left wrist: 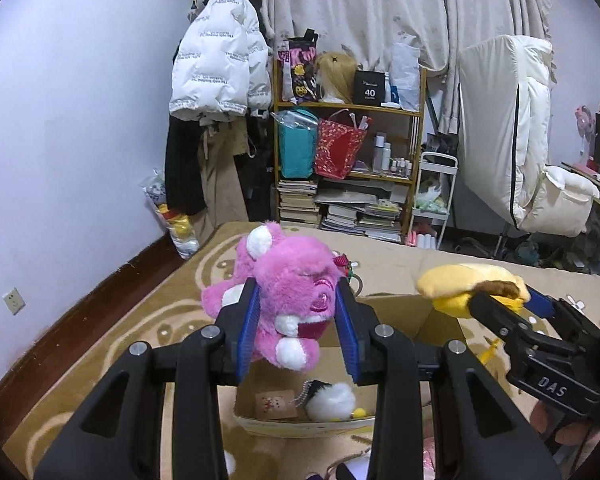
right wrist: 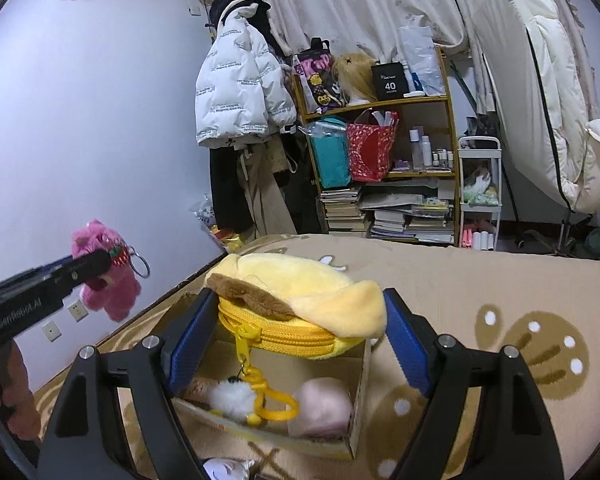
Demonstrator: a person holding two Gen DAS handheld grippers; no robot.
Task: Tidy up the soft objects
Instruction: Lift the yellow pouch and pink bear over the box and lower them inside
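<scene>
Squeezing between the left gripper pads, the pink bear hangs over the box, light and squashy (hold its body), while the right gripper clamps the yellow pouch.

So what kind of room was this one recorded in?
Most likely a lived-in bedroom: a white puffer jacket hangs on the wall, a wooden shelf holds bags, bottles and stacked books, and a folded white quilt stands upright by the beige curtains.
</scene>
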